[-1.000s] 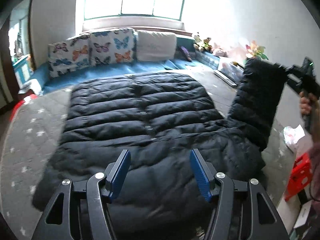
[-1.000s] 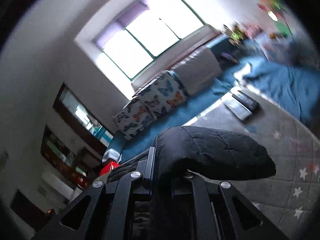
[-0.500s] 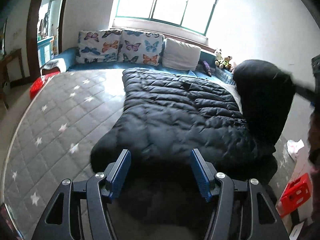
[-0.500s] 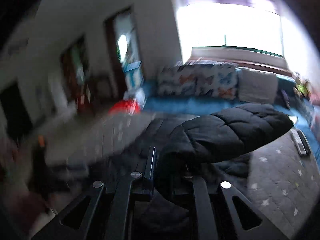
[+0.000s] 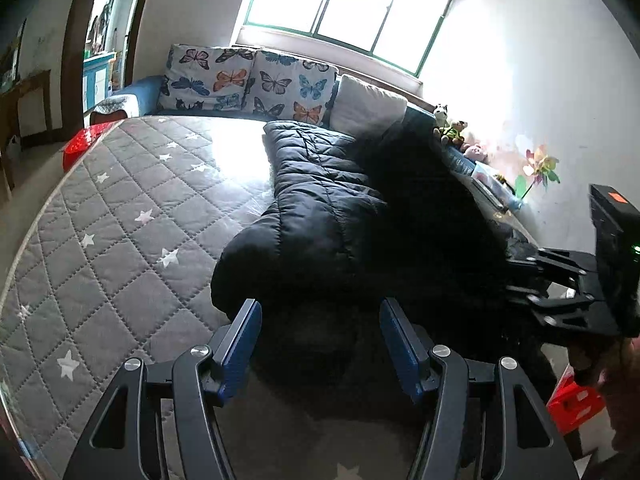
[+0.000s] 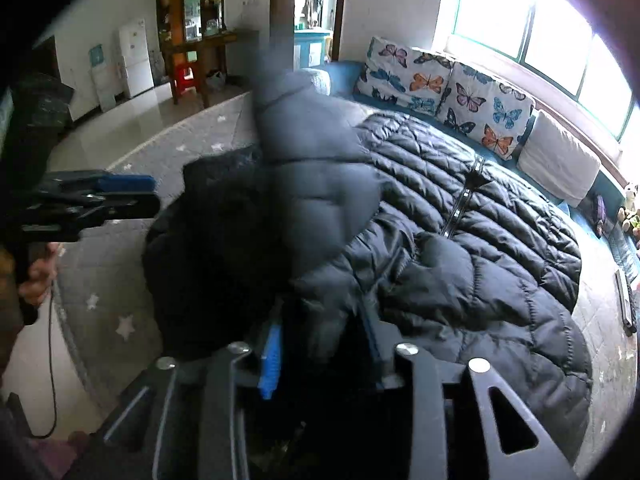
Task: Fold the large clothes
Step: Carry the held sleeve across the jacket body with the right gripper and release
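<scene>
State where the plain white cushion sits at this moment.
In both wrist views the white cushion leans below the window, at the right end of the butterfly cushions, behind the black puffer jacket.

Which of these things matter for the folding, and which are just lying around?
Job: black jacket, its sleeve gripped by right gripper; left gripper, open.
Lying about: butterfly pillows, white cushion, stuffed toys, pinwheel, red stool.
</scene>
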`<state>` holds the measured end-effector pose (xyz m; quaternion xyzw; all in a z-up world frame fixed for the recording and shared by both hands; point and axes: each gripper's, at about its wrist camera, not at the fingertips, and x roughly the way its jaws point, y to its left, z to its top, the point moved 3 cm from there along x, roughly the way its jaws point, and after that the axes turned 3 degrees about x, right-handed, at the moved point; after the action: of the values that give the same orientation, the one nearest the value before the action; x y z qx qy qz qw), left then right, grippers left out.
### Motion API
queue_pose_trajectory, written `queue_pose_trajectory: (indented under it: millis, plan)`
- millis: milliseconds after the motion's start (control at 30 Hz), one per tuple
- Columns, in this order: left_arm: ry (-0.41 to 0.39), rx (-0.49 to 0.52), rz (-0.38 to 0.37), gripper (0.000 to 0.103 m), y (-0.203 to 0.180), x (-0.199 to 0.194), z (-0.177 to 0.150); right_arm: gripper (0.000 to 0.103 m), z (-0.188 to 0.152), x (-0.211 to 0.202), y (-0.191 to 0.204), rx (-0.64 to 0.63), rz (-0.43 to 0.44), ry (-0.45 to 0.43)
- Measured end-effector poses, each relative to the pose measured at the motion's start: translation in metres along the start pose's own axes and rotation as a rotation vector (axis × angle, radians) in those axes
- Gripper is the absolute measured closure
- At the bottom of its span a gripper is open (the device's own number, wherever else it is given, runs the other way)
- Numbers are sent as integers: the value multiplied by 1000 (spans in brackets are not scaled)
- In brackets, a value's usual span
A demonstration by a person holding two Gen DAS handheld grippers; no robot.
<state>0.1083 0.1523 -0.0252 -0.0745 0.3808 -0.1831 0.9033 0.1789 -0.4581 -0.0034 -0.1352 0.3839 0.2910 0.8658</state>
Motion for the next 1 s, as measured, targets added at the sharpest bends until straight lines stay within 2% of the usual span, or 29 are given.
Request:
queue_pose_trajectory:
  millis: [67, 200, 300, 333, 400, 567, 633, 700, 867, 1000]
  plan:
    - [-6, -15, -20, 38, 0, 1, 2, 49, 1, -8, 4, 3, 15, -16]
    - [-20, -39, -57, 38, 1, -3, 5, 49, 12, -3, 21, 5, 66, -34]
    - [-46, -54, -67, 38, 0, -13, 11, 49, 17, 12, 27, 4, 55, -29]
    - [-55, -54, -64, 38, -1, -16, 14, 50, 18, 18, 27, 9, 46, -14]
    - [-77, -52, -61, 38, -2, -24, 20, 71, 19, 29, 31, 20, 33, 19]
    - [-142, -42, -83, 38, -12, -41, 44, 73, 25, 48, 38, 40, 29, 14]
    - [-143, -29, -98, 38, -20, -40, 52, 73, 25, 52, 40, 46, 25, 14]
    - [-132, -16, -115, 38, -30, -35, 60, 72, 24, 48, 43, 42, 27, -1]
    - [-104, 25, -138, 38, -54, -16, 79, 71, 21, 11, 30, 70, 95, -39]
    - [-92, 61, -144, 38, -71, 1, 92, 65, 15, -28, -13, 157, 97, -80]
